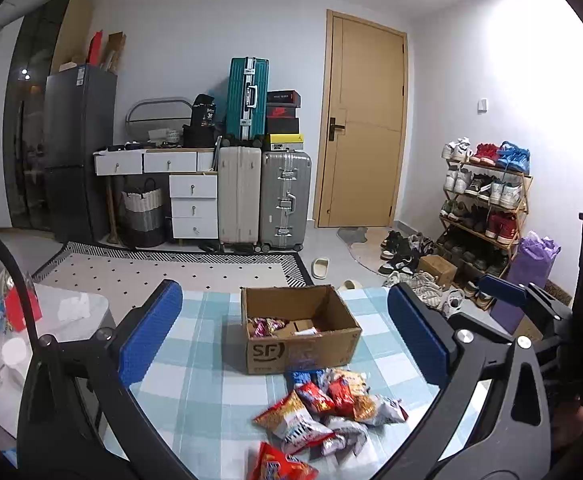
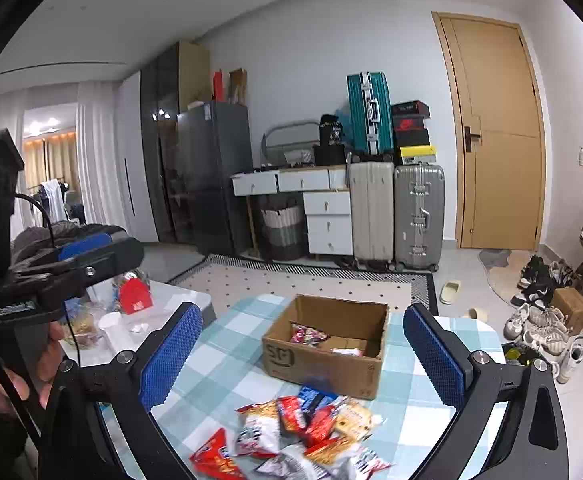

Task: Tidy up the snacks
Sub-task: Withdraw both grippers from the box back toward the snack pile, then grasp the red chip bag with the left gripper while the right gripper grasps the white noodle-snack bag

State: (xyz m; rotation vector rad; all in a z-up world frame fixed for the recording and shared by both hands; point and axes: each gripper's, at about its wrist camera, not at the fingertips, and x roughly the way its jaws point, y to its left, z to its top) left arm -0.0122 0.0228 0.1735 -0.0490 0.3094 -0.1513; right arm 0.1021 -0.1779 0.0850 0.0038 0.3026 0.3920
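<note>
A: Left gripper (image 1: 287,338): jaws spread wide, nothing between the pads. Right gripper (image 2: 303,354): jaws apart too, equally empty.

B: And the snacks?

A: Mostly a loose heap of packets (image 1: 323,412) on the checked worktop (image 1: 195,384), lying below and between both sets of jaws, nearer than the box. None touched by a pad.

B: Box?

A: Open cardboard box (image 1: 299,340) straight ahead between the jaws, just beyond the heap. Inside, a pink-wrapped packet (image 2: 307,334) at the left and a small carton beside it; plenty of room left.

B: So how far along?

A: Early, by the look of it. A couple of items boxed, most of the heap left to go in. Likely next: down onto the nearest red packet (image 2: 215,456).
</note>
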